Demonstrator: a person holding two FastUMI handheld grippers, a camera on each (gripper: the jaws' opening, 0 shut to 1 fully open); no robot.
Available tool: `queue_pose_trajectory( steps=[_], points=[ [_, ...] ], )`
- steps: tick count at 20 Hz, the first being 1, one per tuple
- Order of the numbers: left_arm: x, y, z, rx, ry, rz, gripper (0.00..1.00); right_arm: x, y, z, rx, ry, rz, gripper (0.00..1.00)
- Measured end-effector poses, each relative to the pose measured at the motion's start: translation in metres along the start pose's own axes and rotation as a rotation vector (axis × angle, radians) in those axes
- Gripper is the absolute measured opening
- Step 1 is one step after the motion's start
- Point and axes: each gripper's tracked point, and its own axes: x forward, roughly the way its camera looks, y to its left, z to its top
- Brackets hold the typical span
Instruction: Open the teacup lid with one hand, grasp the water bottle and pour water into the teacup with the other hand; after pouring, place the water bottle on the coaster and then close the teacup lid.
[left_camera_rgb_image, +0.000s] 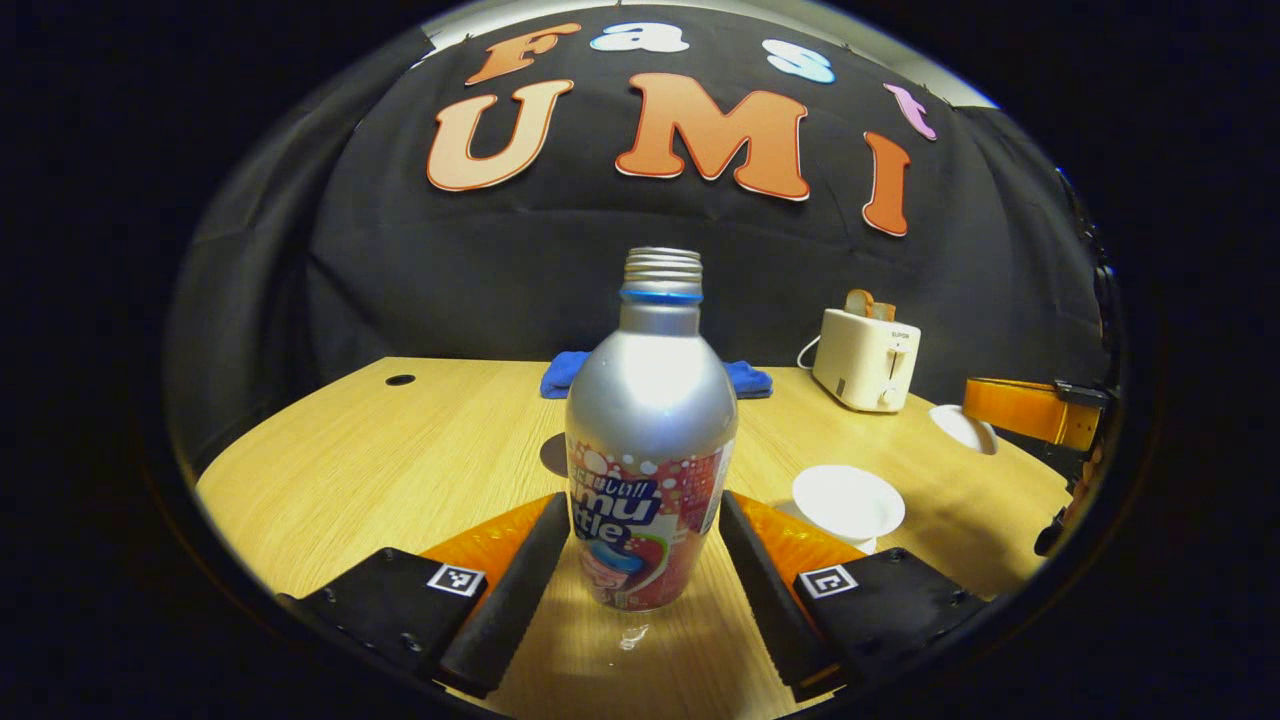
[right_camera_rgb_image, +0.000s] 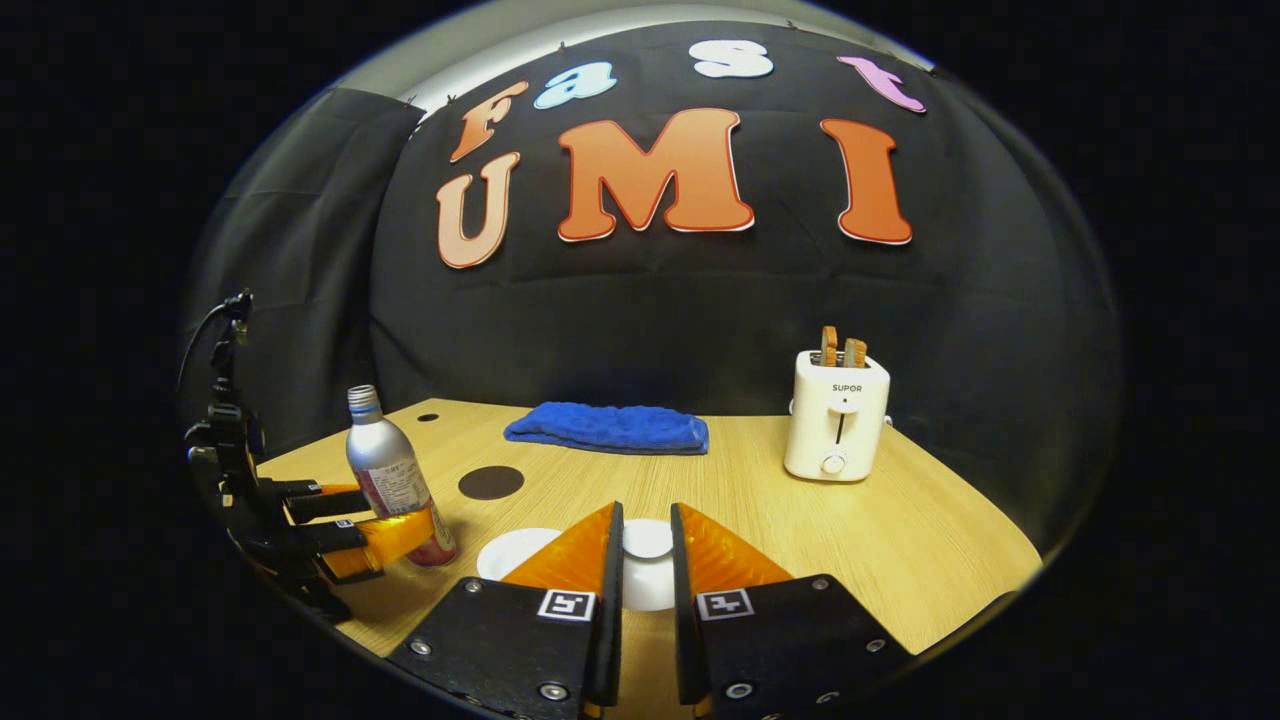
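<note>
the water bottle (left_camera_rgb_image: 650, 440) stands upright on the wooden surface (left_camera_rgb_image: 420, 440), uncapped, between the fingers of the left tongs (left_camera_rgb_image: 645, 545). these tongs are spread: the left gripper view shows a gap on each side of the bottle body, so no pinch is made yet. the right gripper view shows the same arrangement from the side, with the bottle (right_camera_rgb_image: 392, 478) flanked by the left tongs (right_camera_rgb_image: 385, 520).

the teacup (left_camera_rgb_image: 848, 503) sits on the surface to the right of the bottle, its mouth open and white. the right tongs (right_camera_rgb_image: 647, 560) are drawn nearly together around a small white piece, judged to be the teacup lid (right_camera_rgb_image: 647, 538); whether both fingers press on it cannot be told. in the left gripper view the lid (left_camera_rgb_image: 965, 428) appears beside the right tongs' finger, apart from the cup.

the dark round coaster (right_camera_rgb_image: 491, 482) lies bare, just behind the bottle.

judgement on progress: lid removal appears done. grasping the bottle is in hand but not complete. pouring, setting the bottle on the coaster and closing the lid are all left to do.

further out, a blue cloth (right_camera_rgb_image: 608, 427) and a toaster (right_camera_rgb_image: 836, 415) rest near the back wall, not involved.
</note>
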Motion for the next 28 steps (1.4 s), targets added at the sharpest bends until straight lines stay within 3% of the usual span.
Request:
queue_pose_trajectory(
  steps=[4,6,7,9,12,14,15,16,20,28],
  points=[
    [0.005,0.013,0.006,0.016,-0.016,0.057,0.83,-0.003,-0.010,-0.003,0.000,-0.009,-0.014,0.23],
    [0.004,0.020,0.011,0.074,-0.017,0.089,0.85,-0.003,-0.013,-0.001,0.005,-0.009,-0.020,0.23],
    [0.003,0.027,0.014,0.108,-0.016,0.107,0.80,-0.003,-0.015,0.000,0.005,-0.011,-0.024,0.23],
    [0.003,0.033,0.019,0.176,-0.016,0.129,0.84,-0.004,-0.017,0.000,0.003,-0.017,-0.030,0.23],
    [0.004,0.047,0.021,0.302,0.020,0.187,0.80,-0.006,-0.018,0.001,0.021,-0.017,-0.021,0.23],
    [0.006,0.048,0.019,0.364,0.036,0.185,0.84,-0.006,-0.022,-0.001,0.031,-0.017,-0.027,0.23],
    [0.007,0.047,0.019,0.404,0.046,0.188,0.80,-0.007,-0.025,-0.002,0.028,-0.017,-0.038,0.23],
    [0.007,0.045,0.021,0.451,0.050,0.191,0.87,-0.008,-0.028,-0.003,0.028,-0.016,-0.045,0.23],
    [0.012,0.040,0.031,0.652,0.039,0.205,0.80,-0.013,-0.038,-0.002,0.030,-0.026,-0.063,0.23],
    [0.006,0.013,0.034,0.963,0.024,0.202,0.83,-0.020,-0.049,0.000,0.028,-0.046,-0.079,0.23]
  ],
)
